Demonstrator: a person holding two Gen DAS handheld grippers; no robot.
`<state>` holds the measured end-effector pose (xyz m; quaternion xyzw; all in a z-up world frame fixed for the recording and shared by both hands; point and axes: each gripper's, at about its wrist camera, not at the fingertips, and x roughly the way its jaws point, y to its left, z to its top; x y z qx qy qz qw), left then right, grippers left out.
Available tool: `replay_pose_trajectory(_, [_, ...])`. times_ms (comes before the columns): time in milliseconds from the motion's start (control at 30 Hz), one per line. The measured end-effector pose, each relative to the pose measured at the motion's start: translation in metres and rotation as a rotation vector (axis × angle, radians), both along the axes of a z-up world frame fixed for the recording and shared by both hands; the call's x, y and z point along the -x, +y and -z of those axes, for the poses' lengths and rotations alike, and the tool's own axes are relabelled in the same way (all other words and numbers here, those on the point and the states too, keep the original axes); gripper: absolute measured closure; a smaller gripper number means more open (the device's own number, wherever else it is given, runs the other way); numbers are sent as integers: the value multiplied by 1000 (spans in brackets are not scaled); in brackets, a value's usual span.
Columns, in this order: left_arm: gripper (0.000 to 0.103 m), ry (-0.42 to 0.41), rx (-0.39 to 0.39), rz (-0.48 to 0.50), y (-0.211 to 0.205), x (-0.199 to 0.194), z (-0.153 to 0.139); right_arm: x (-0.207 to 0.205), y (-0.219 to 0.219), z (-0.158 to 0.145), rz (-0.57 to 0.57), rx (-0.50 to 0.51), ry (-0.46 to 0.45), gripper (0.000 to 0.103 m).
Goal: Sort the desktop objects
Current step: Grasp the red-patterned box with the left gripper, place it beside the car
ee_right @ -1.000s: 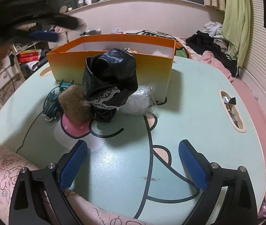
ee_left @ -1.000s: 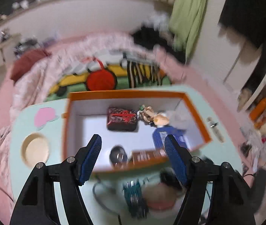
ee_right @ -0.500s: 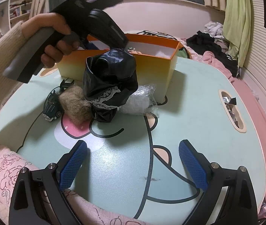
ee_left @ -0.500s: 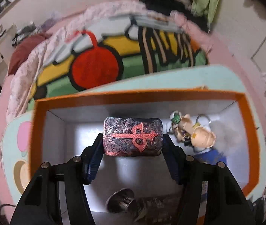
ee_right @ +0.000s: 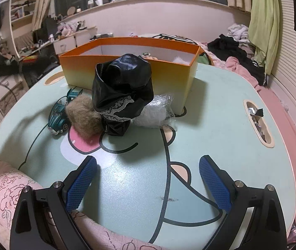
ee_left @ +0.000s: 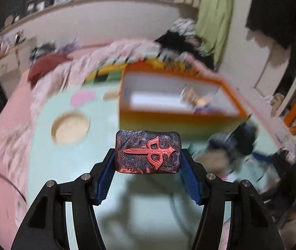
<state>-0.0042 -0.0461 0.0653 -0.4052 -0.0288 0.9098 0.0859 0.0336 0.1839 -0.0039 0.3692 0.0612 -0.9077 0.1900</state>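
Observation:
My left gripper (ee_left: 148,162) is shut on a dark block with a red dagger emblem (ee_left: 148,152) and holds it above the mint table (ee_left: 68,158), in front of the orange box (ee_left: 179,123). The left wrist view is blurred. My right gripper (ee_right: 148,179) is open and empty over the table's near edge. Ahead of it lie a black plastic bag (ee_right: 122,89), a brown fur ball (ee_right: 83,116), a teal toy car (ee_right: 59,114) and a clear plastic wrap (ee_right: 156,112), all in front of the orange box (ee_right: 127,73).
A round recess (ee_left: 70,128) lies in the table left of the box. A slot with foil wrappers (ee_right: 258,123) is at the table's right. A figurine (ee_left: 195,98) lies in the box. A pink bed with clothes lies behind the table.
My left gripper has lifted the emblem block out of the orange box and drawn it back over the table. The right gripper has not moved.

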Motion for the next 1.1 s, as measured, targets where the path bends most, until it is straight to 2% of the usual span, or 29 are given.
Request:
replay_pose_trajectory(100, [42,-41,0,-7,4,12,23,0,0,0,0,0,1,4])
replay_pose_trajectory(167, [42,-44,-36,-37,7,15,28,0,0,0,0,1,1,4])
replay_pose_trajectory(300, [29,14,-125,-35,5,9,22,0,0,0,-1,2,2,4])
replay_pose_trajectory(400, [21,59,-127,-24,1,-5,11,0,0,0,-1,2,1,4])
replay_pose_trajectory(500, [21,35,-64,61,8,-25,15,0,0,0,-1,3,1,4])
replay_pose_trajectory(600, [21,14,18,120,23,-46,31,0,1,0,-2,2,2,4])
replay_pose_trajectory(667, [19,-7,44,125,33,-53,44,0,1,-1,-7,9,-1,4])
replay_pose_trajectory(700, [18,34,73,116,36,-57,46,-1,3,-2,-18,27,-5,5])
replay_pose_trajectory(733, [17,49,111,98,43,-59,50,-3,6,-7,-36,57,2,11])
replay_pose_trajectory(767, [16,68,144,78,49,-61,51,-8,12,-16,-68,108,22,19])
replay_pose_trajectory(833, [16,83,132,40,51,-60,51,-12,21,-43,-101,166,74,20])
replay_pose_trajectory(933, [15,126,129,-1,53,-60,52,3,16,-94,-85,111,152,20])
replay_pose_trajectory(967, [15,129,130,-3,54,-59,53,20,7,-108,-83,74,141,20])
replay_pose_trajectory(1033, [15,129,130,2,53,-59,52,60,-12,-119,-117,29,54,24])
replay_pose_trajectory(1100, [15,130,127,4,52,-59,52,114,-36,-113,-169,-6,-107,33])
